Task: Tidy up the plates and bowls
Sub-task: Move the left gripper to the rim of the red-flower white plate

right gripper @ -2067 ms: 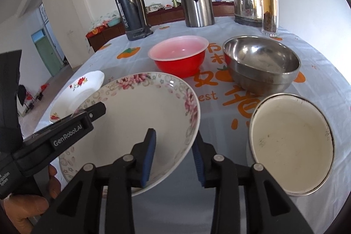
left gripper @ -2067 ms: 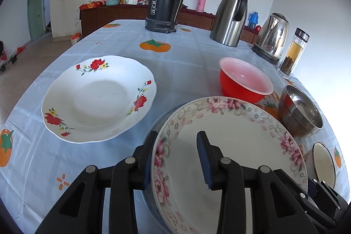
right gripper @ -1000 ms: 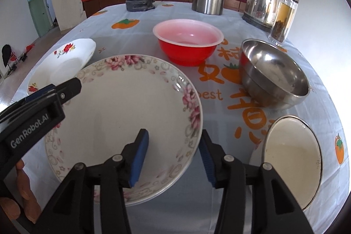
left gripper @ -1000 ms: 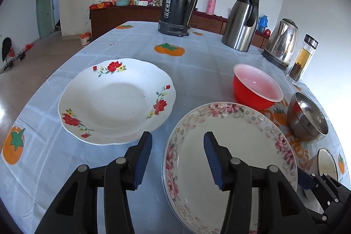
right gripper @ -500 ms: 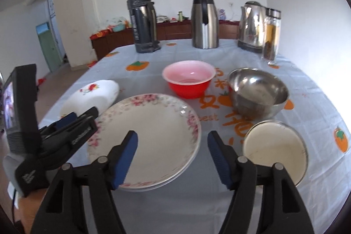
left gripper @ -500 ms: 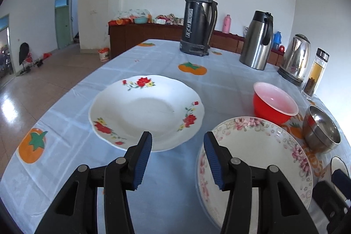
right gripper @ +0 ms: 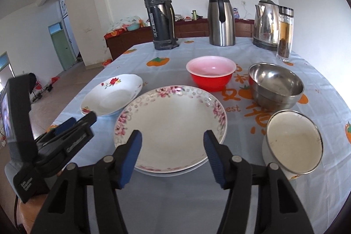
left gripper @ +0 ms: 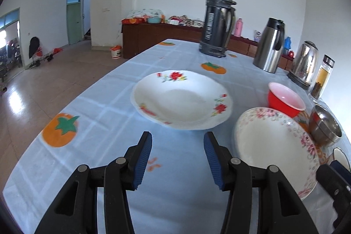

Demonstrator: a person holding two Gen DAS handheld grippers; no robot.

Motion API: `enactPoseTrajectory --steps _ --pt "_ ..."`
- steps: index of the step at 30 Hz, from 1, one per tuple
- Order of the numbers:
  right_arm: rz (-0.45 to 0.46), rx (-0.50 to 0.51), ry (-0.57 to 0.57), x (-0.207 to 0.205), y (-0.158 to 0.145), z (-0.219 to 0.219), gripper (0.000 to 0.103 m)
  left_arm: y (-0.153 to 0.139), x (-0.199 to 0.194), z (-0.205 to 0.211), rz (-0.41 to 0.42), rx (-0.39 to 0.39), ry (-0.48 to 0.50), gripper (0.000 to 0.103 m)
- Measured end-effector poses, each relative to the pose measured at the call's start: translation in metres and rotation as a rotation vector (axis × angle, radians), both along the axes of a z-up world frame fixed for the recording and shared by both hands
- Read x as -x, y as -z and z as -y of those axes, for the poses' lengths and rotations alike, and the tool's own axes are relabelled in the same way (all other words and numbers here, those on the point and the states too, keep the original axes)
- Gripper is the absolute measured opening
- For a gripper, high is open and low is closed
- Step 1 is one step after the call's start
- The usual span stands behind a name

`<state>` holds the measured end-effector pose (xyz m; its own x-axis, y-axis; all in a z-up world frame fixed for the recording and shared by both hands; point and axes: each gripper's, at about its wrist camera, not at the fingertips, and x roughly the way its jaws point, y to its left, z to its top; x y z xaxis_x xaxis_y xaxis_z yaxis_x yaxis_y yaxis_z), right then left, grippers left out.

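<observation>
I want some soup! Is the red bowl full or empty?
Empty. In the right wrist view the red bowl stands upright on the table, and its pale pink inside shows bare down to the bottom.

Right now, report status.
Left tool open, empty. Right tool closing, nothing between. Pink-flowered plate down on table; red-flowered plate beside it. Nothing in the way.

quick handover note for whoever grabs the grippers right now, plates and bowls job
Left gripper: open, empty, aimed at the red-flower plate.
Right gripper: jaws closing, nothing between them, just short of the pink-flower plate.
Both plates lie side by side on the table, not stacked.
Red bowl, steel bowl and white bowl stand apart at the right.
Left: stack plates, nest bowls.
</observation>
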<state>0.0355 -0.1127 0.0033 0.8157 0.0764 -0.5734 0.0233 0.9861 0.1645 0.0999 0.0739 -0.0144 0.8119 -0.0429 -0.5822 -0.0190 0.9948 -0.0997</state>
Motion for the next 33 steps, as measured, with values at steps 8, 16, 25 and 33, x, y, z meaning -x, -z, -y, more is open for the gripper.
enactPoseTrajectory --steps 8,16,25,33 --pt "-0.019 -0.012 -0.025 -0.003 0.005 -0.008 0.057 0.002 0.001 -0.022 -0.011 -0.011 -0.04 0.052" --pt "-0.02 -0.009 -0.057 -0.019 -0.002 -0.02 0.057 -0.006 -0.009 -0.032 0.007 -0.036 -0.048 0.052" --pt "-0.009 -0.035 -0.083 -0.048 -0.016 -0.026 0.057 -0.02 -0.033 -0.039 0.045 -0.094 -0.05 0.052" --pt "-0.032 -0.061 -0.096 -0.079 -0.02 -0.028 0.057 -0.03 -0.063 -0.047 0.053 -0.124 -0.059 0.052"
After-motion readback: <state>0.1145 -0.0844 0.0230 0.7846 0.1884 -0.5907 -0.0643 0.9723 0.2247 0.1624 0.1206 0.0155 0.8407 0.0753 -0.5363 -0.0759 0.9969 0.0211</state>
